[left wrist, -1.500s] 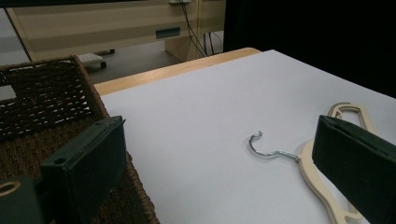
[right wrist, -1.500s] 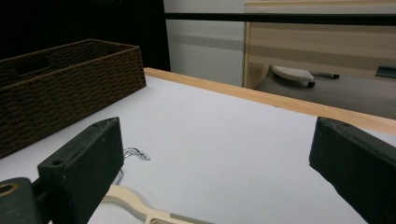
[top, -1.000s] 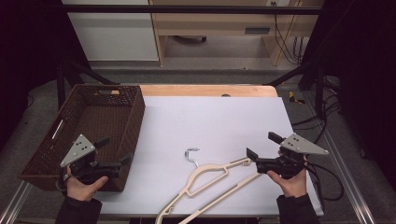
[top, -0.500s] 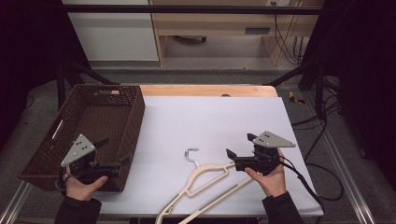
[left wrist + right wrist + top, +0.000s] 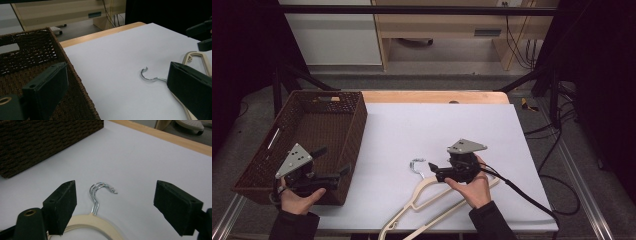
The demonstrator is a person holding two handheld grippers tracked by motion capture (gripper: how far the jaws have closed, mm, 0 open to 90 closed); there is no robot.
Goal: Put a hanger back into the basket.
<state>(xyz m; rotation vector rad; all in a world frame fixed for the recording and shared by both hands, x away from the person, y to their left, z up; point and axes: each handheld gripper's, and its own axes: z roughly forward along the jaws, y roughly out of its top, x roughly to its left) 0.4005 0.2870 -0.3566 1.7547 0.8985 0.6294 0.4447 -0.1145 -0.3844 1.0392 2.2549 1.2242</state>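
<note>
Basket [image 5: 319, 125], dark brown wicker, sits at the left of the table [image 5: 462, 130], on the edge of the white sheet. We note our left gripper [image 5: 337, 172] held at the basket's near right corner, just above the rim. In the left gripper view its jaws stand wide apart, one over the weave of the basket [image 5: 37, 50] and one over the white sheet, with nothing between them. They grip nothing.

Moving right: hangers [image 5: 432, 200], cream coloured, lie flat on the white sheet near the front edge, towards the middle of the table. In the right gripper view two metal hooks [image 5: 98, 192] lie stacked one on the other, so we count two hangers lying together. The hooks point away from us and curl towards the basket side. The hooks [image 5: 150, 75] also show in the left gripper view, well clear of the basket.

Right of the hooks: our right gripper [image 5: 434, 170] is held low over the neck of the hangers [image 5: 92, 221], pointing towards the basket. Its jaws have just been closing a little, yet they remain wide open. In the right gripper view the hooks and the top curve of the hangers lie between the two jaws, nearer the left one. The pads press on nothing; whether that left jaw touches the cream shoulder we cannot tell.
</note>
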